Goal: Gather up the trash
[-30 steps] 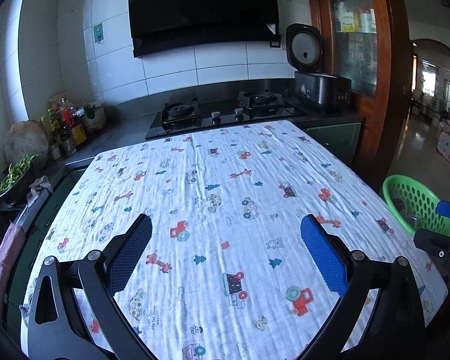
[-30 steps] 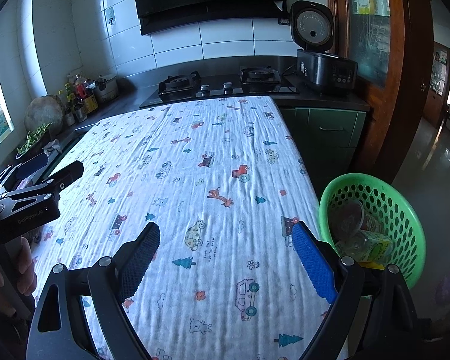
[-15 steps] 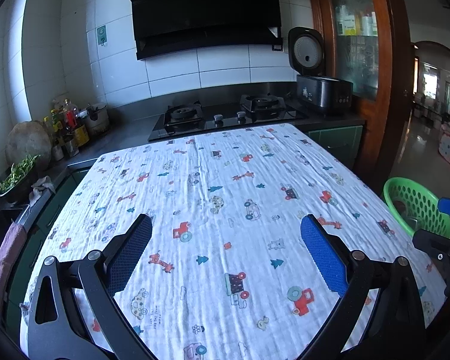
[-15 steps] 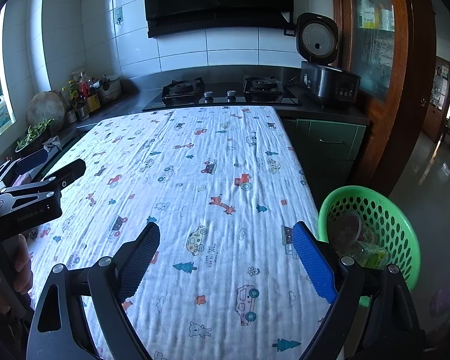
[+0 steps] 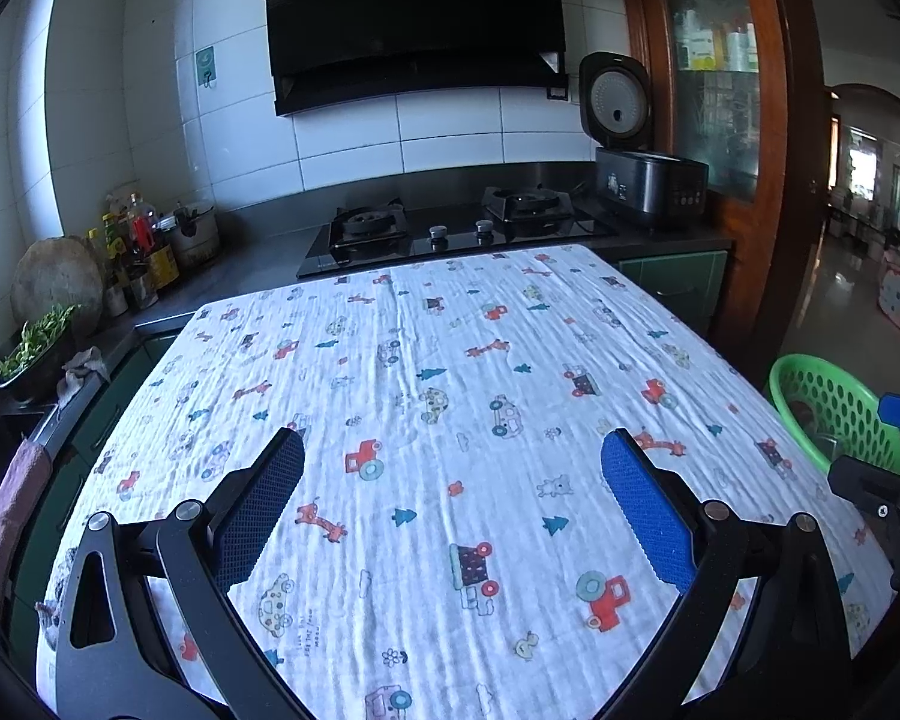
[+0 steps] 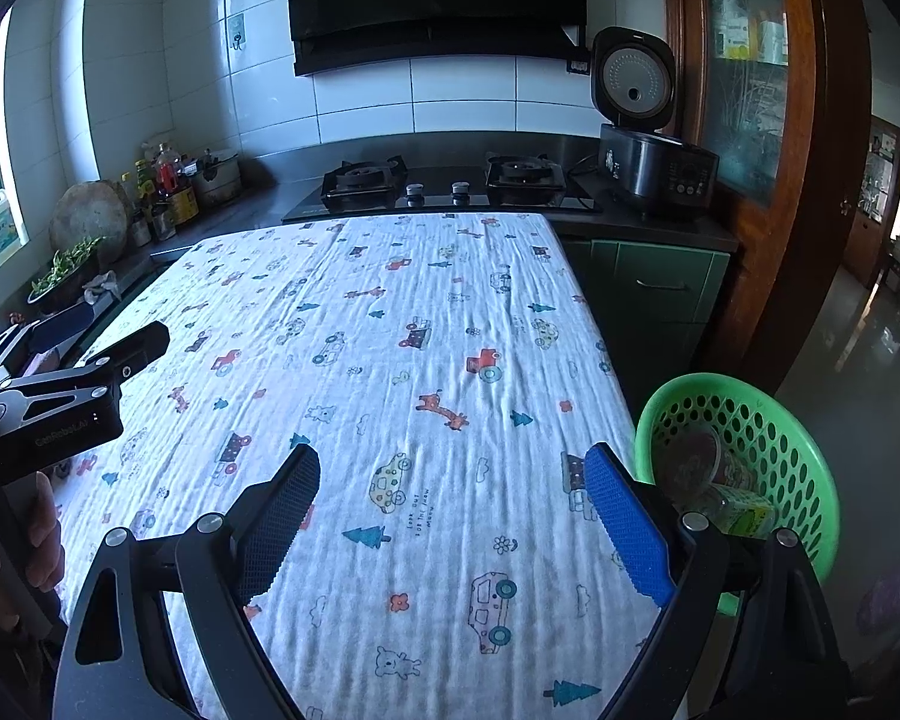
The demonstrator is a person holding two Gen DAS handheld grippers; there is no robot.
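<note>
- My left gripper [image 5: 450,468] hangs above the near half of the table, its blue-padded fingers [image 5: 645,513] spread wide with nothing between them.
- My right gripper [image 6: 450,492] is released the same way, jaws far apart and empty, over the table's near right part.
- In the right wrist view the left gripper also shows at the left edge, side-on over the table's left border, with a bare hand [image 6: 42,546] wrapped round its handle.
- The table is covered by a white crinkled cloth [image 5: 426,372] printed with small cars, trucks, giraffes and trees; I see only the cloth on it.
- The trash sits in a green perforated plastic basket [image 6: 804,462], down beside the table's right edge, lower than the tabletop.
- Inside it I make out a round cup-like container [image 6: 693,462] lying on its side, pinkish and translucent, and just below it a clear bottle with a green and yellow label [image 6: 741,510], also on its side. The two touch.
- From the left wrist view the same basket [image 5: 840,408] shows at far right; its contents are too dim to tell.
- Behind the table stand a black gas hob [image 5: 450,231] and a dark rice cooker [image 5: 648,186] with its lid up.
</note>
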